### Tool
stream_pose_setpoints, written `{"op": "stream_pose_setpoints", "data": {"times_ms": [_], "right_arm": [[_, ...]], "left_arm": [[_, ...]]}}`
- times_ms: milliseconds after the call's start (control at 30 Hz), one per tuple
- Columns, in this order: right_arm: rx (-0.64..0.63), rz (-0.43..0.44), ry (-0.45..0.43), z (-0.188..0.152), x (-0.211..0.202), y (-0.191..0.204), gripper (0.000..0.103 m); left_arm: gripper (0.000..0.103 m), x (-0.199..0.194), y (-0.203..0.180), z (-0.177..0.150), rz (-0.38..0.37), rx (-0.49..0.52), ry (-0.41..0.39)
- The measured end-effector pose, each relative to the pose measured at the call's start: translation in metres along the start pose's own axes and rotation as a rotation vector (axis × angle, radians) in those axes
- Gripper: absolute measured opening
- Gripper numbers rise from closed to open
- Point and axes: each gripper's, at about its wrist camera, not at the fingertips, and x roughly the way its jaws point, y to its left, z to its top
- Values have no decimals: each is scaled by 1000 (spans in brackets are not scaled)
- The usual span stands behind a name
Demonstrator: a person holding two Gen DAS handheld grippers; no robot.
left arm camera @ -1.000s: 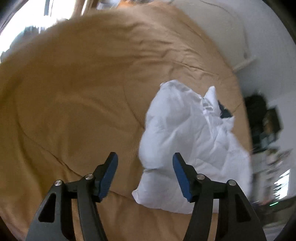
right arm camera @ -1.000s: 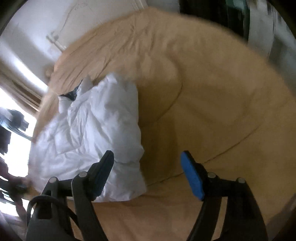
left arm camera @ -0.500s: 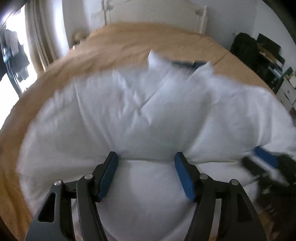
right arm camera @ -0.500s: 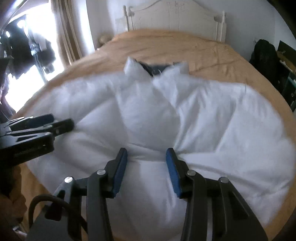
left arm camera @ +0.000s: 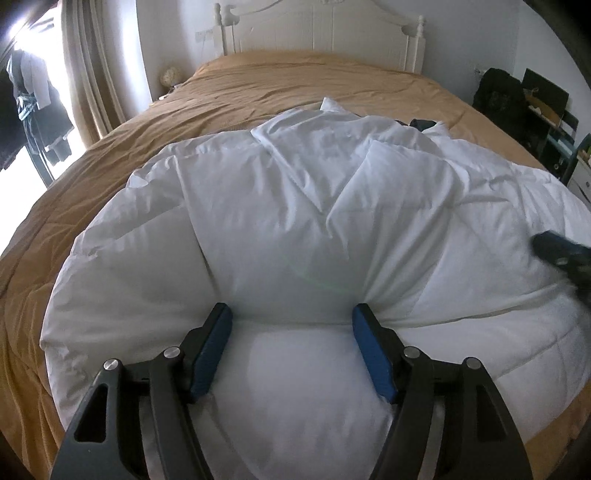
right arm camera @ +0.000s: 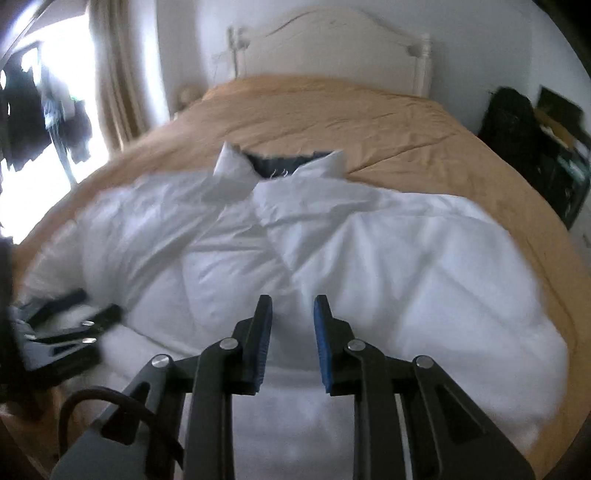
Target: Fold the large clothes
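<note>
White padded garment [left arm camera: 314,221] lying spread over tan bedspread [left arm camera: 110,177]; left gripper [left arm camera: 291,314] gaping wide, widening lately, fabric bulging between pads. Right gripper [right arm camera: 291,306] narrowing lately around a fabric fold; grip itself impossible to tell.

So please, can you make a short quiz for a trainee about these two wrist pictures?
1. True or false: the puffy white padded garment lies on the tan bedspread.
2. Which gripper has the narrower gap, the left gripper or the right gripper?
3. What stands behind the bed: (a) white headboard, (b) mirror, (c) door?

Key: 1 true; 2 right, its jaws have just been closing around white fabric; 3 a.
</note>
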Motion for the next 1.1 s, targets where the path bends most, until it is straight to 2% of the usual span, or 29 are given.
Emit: {"op": "stream_pose_setpoints", "data": {"times_ms": [67,133,200,267,333,400,467,567,633,700,733,767,867,933,967,1067,1100], "right_arm": [[-7,-80,42,-7,18,-14,22],[14,-116,43,-12,17,-36,21],[64,-131,45,-13,18,-51,21],[69,-143,48,-15,21,-48,22],[48,-163,45,-15,20,-43,22],[46,-156,46,-14,26,-42,22],[67,-135,47,-16,25,-48,22],[92,-127,43,-20,24,-59,22],[109,-104,45,-20,25,-67,20],[133,-129,35,-23,20,-79,20],[147,-140,30,-25,16,-87,20],[157,-147,30,-27,15,-92,19],[212,-184,37,-34,8,-114,19],[253,-238,46,-39,5,-129,19],[293,-227,51,-41,5,-137,19],[347,-229,47,-32,-7,-137,20],[348,-207,21,-22,-16,-130,21]], "left_arm": [[68,-11,2,4,49,-2,-12],[64,-29,-4,8,63,-6,-37],[67,-43,-17,20,21,14,-90],[71,-44,-38,31,-24,56,-116],[72,-25,-54,37,-42,76,-75],[74,-5,-55,37,-16,89,-33],[76,6,-29,38,0,34,-30],[76,12,26,42,91,-58,-43],[79,21,60,42,170,-116,-30],[93,33,99,35,174,-210,4],[94,37,113,31,155,-256,18],[94,40,120,28,138,-277,27],[94,42,114,29,181,-223,9],[93,42,115,31,179,-230,17],[92,39,117,32,178,-241,28],[66,13,112,43,148,-287,39],[66,4,108,51,133,-293,20]]}}
